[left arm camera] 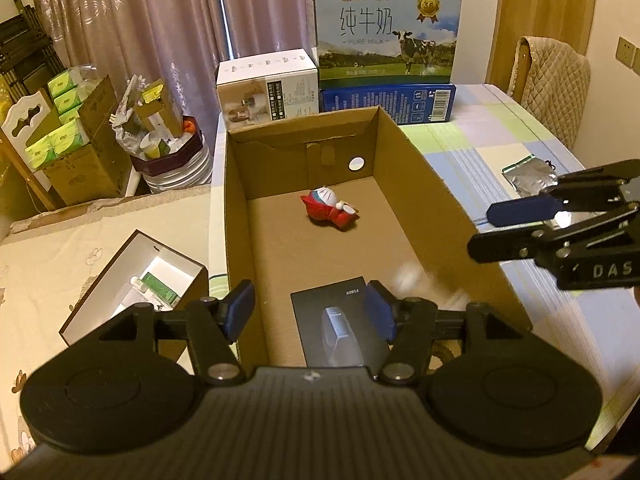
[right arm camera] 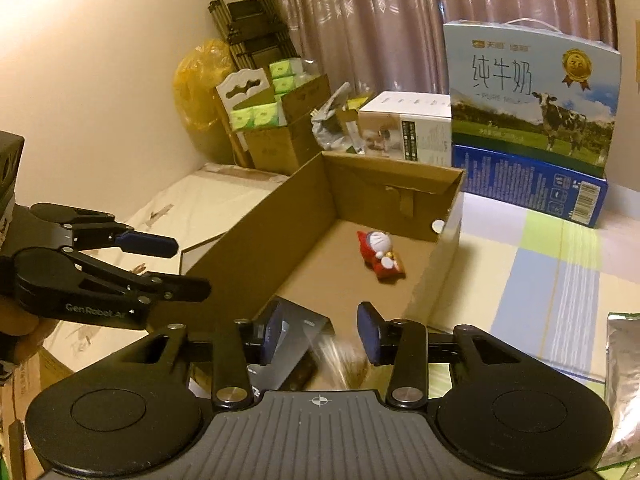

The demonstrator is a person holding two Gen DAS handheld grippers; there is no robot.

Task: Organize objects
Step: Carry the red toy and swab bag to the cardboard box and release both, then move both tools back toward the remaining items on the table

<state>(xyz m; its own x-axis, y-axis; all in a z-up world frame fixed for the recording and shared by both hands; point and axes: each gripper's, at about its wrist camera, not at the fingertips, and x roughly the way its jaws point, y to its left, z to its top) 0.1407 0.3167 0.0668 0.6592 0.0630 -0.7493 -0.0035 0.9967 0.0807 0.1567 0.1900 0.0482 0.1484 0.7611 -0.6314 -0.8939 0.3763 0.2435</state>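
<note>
An open cardboard box (left arm camera: 420, 184) stands on the table. A red and white Doraemon figure (left arm camera: 330, 208) lies on its floor toward the far end; it also shows in the right wrist view (right arm camera: 380, 254). A black flat box (left arm camera: 336, 328) lies at the near end. A pale blurred object (left arm camera: 420, 280) is in motion beside the black box; it also shows in the right wrist view (right arm camera: 340, 360). My left gripper (left arm camera: 310, 316) is open above the box's near end. My right gripper (right arm camera: 320, 338) is open and empty over the box's near right side.
A milk carton (left arm camera: 386, 32) sits on a blue box (left arm camera: 388, 102) behind the cardboard box, with a white box (left arm camera: 266, 88) beside it. A silver foil bag (left arm camera: 528, 174) lies on the checked tablecloth to the right. An open white box (left arm camera: 136, 280) sits on the left.
</note>
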